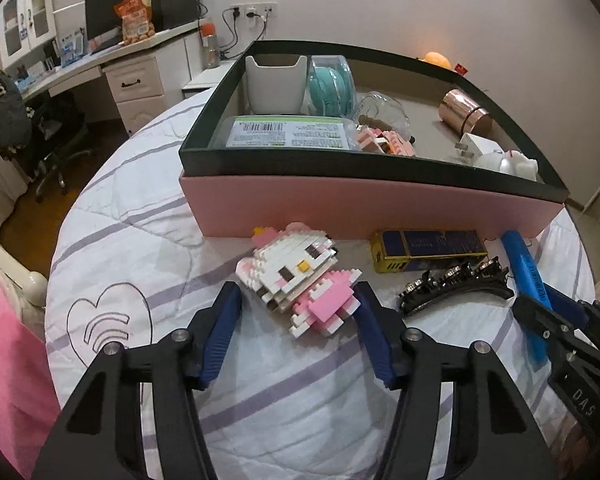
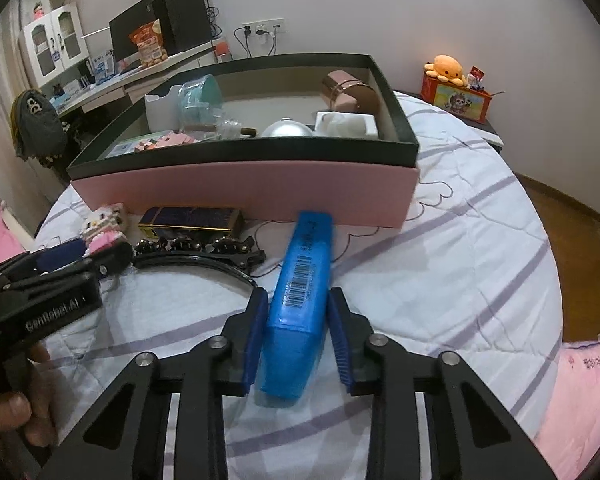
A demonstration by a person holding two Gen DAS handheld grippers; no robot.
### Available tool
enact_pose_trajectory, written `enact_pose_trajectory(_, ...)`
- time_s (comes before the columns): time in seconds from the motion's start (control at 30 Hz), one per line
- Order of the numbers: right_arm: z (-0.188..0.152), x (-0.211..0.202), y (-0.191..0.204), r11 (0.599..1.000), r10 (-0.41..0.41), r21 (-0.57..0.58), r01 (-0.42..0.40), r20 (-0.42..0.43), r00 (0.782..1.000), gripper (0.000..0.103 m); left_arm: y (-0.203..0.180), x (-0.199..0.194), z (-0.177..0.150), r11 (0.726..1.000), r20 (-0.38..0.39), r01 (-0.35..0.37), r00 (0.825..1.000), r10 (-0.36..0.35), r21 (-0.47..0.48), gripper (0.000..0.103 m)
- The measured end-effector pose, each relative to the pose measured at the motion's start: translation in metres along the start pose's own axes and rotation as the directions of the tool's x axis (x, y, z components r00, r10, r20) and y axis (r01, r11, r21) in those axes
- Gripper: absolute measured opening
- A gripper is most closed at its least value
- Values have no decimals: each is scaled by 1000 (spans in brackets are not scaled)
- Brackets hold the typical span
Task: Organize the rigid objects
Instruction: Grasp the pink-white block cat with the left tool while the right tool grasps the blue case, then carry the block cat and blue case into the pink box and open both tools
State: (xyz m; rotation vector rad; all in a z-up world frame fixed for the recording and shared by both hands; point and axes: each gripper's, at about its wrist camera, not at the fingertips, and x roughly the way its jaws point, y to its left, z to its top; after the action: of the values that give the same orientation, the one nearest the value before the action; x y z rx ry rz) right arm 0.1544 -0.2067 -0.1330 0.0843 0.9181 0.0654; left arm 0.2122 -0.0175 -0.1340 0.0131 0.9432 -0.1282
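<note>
A white and pink block-built cat figure (image 1: 296, 276) lies on the striped bedspread, its lower end between the fingers of my open left gripper (image 1: 298, 296), with gaps on both sides. It shows small in the right wrist view (image 2: 104, 228). A long blue plastic case (image 2: 302, 296) with a barcode lies between the pads of my right gripper (image 2: 298, 300); the pads sit close along its sides, contact unclear. The case shows in the left wrist view (image 1: 524, 276). The pink box with a dark green rim (image 1: 340, 164) stands just behind, holding several items.
A gold and navy tin (image 1: 424, 250) and a black studded headband (image 1: 456, 284) lie in front of the box. Inside the box are a white holder (image 1: 276, 84), a teal item (image 1: 332, 88) and a copper cup (image 1: 464, 112). A desk (image 1: 100, 56) stands at the far left.
</note>
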Motion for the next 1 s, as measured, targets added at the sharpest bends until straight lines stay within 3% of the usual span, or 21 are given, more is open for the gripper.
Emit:
enact_pose_trajectory(0.13, 5, 5, 4, 1000, -21, 19, 21, 3, 1000, 32, 2, 4, 3, 999, 2, -35, 999, 35, -15, 71)
enact_pose_trajectory(0.2, 6, 10, 6, 999, -36, 11, 36, 9, 999, 32, 2, 5, 3, 999, 7, -32, 999, 33, -14, 68)
enact_pose_trajectory(0.23, 6, 10, 6, 999, -42, 6, 42, 12, 999, 32, 2, 4, 2, 1000, 12, -25, 1000, 25, -14, 60)
enact_pose_trajectory(0.4, 5, 9, 5, 999, -40, -16, 41, 18, 999, 26, 10, -1, -2, 999, 21, 14, 1000, -14, -39, 60)
enact_pose_trajectory(1.0, 10, -37, 3, 996, 87, 5, -88, 83, 993, 26, 24, -52, -2, 997, 103, 49, 994, -43, -56, 60)
